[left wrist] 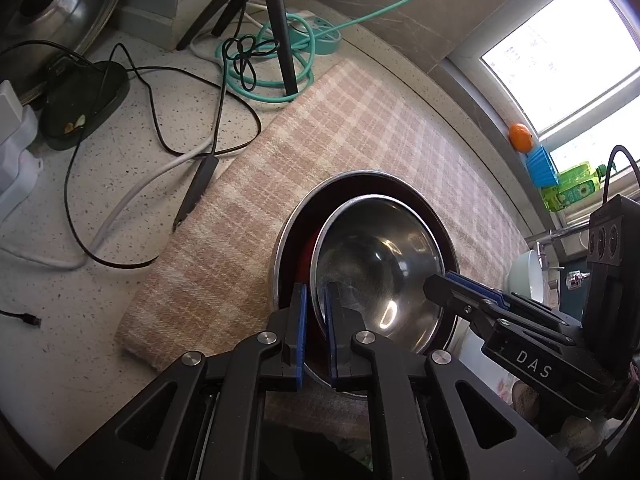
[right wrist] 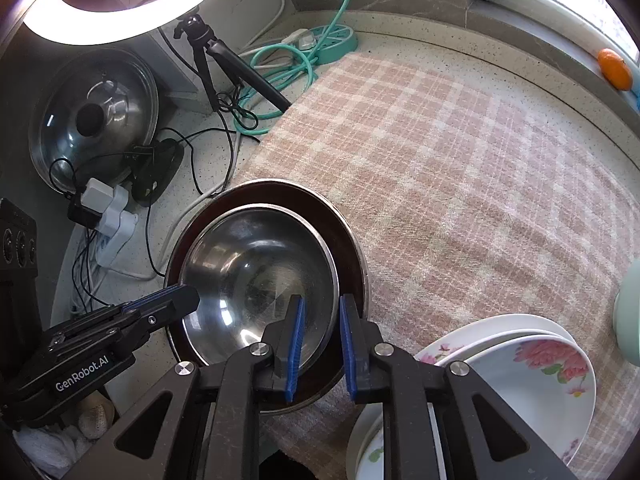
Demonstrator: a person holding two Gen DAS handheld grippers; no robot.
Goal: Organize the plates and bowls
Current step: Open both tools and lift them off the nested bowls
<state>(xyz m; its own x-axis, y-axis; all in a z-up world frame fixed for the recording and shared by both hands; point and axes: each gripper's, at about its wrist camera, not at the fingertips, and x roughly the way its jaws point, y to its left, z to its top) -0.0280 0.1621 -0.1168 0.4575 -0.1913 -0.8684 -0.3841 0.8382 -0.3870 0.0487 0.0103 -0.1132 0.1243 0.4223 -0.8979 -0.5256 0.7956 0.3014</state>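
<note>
A steel bowl (left wrist: 380, 256) sits tilted inside a larger dark steel basin (left wrist: 360, 184) on the checked cloth. It also shows in the right wrist view, bowl (right wrist: 256, 276) inside basin (right wrist: 348, 240). My left gripper (left wrist: 316, 332) straddles the bowl's left rim, one finger inside and one outside, pinching it. My right gripper (right wrist: 322, 340) straddles the bowl's right rim with a visible gap on the outer side. The right gripper shows from the side in the left wrist view (left wrist: 452, 284), the left one in the right wrist view (right wrist: 176, 300).
Two white flowered plates (right wrist: 532, 364) are stacked at the lower right on the cloth (right wrist: 460, 168). A pale green bowl (right wrist: 630, 316) is at the right edge. Cables (left wrist: 160, 120), a tripod (left wrist: 280, 32), a power strip (right wrist: 332, 40) and a pot lid (right wrist: 96, 116) fill the left.
</note>
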